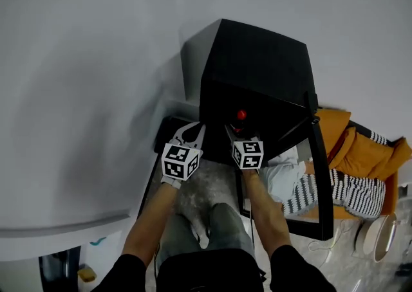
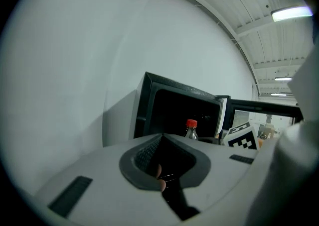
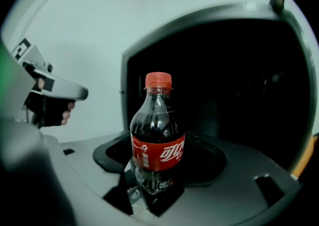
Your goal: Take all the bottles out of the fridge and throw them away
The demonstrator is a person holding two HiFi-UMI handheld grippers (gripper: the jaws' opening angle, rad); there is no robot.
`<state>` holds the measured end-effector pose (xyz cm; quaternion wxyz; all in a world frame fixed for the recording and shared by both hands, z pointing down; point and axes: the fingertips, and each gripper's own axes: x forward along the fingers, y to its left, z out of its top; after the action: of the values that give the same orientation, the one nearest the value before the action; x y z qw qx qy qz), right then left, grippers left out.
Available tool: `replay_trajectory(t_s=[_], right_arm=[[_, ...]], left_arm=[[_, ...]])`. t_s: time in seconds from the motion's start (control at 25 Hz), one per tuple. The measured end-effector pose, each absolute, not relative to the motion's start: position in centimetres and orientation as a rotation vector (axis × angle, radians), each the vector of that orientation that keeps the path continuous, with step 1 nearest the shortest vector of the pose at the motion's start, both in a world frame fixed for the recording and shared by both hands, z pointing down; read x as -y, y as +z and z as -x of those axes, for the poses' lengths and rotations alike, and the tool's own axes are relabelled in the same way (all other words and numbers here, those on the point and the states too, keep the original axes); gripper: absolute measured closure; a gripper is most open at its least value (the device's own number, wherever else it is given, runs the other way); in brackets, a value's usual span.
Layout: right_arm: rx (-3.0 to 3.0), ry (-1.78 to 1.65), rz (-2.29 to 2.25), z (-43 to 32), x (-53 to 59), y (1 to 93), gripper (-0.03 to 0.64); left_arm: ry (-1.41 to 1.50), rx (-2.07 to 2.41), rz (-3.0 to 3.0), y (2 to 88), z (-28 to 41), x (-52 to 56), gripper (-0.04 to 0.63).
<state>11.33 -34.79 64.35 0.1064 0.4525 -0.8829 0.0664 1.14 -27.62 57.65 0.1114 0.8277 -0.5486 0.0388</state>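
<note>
bottle (image 3: 157, 140): full cola, upright, just in front of the open fridge (image 3: 239, 95)
right gripper (image 3: 154, 187): pinching the bottle low on its body
left gripper (image 2: 163, 143): jaws pressed together, empty
handling: likely heavy, stiff, slick; best gripped at the label

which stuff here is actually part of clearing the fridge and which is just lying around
Part of the job:
- cola bottle, gripped in the right hand-held gripper
- black fridge, its door open
- left hand-held gripper, holding nothing

Just lying about:
- orange fabric
- striped cloth
- white round container
</note>
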Motion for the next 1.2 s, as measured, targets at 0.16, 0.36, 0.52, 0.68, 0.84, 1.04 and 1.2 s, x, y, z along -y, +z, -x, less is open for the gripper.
replay_trajectory(t_s=[0.16,0.36,0.52,0.68,0.84,1.04,1.2], right_arm=[[2.61,0.21,-1.324,-12.6,30.6,58.7,0.31],[2.608,0.217,-1.318,-13.7,26.1,52.2,0.31],[2.637,0.178,-1.308,-13.3,23.9,48.0,0.31],[2.666,0.151,-1.29,-12.0,22.1,45.3,0.31],[2.695,0.136,-1.228,-9.1,21.1,43.8,0.31],[2.755,0.114,-1.118,-2.7,19.1,42.6,0.31],[2.796,0.123,-1.019,3.4,17.0,42.5,0.31]], left_arm=[[0.123,1.588,-2.419,53.1,-1.8,25.7,0.591],[0.083,1.559,-2.408,47.5,-2.4,22.3,0.589],[0.06,1.556,-2.428,44.7,-2.5,20.1,0.591],[0.055,1.556,-2.442,43.0,-1.7,18.3,0.591],[0.045,1.606,-2.413,42.2,1.2,16.5,0.589],[0.03,1.716,-2.351,41.6,8.0,13.9,0.589],[0.009,1.799,-2.311,40.7,13.4,12.0,0.591]])
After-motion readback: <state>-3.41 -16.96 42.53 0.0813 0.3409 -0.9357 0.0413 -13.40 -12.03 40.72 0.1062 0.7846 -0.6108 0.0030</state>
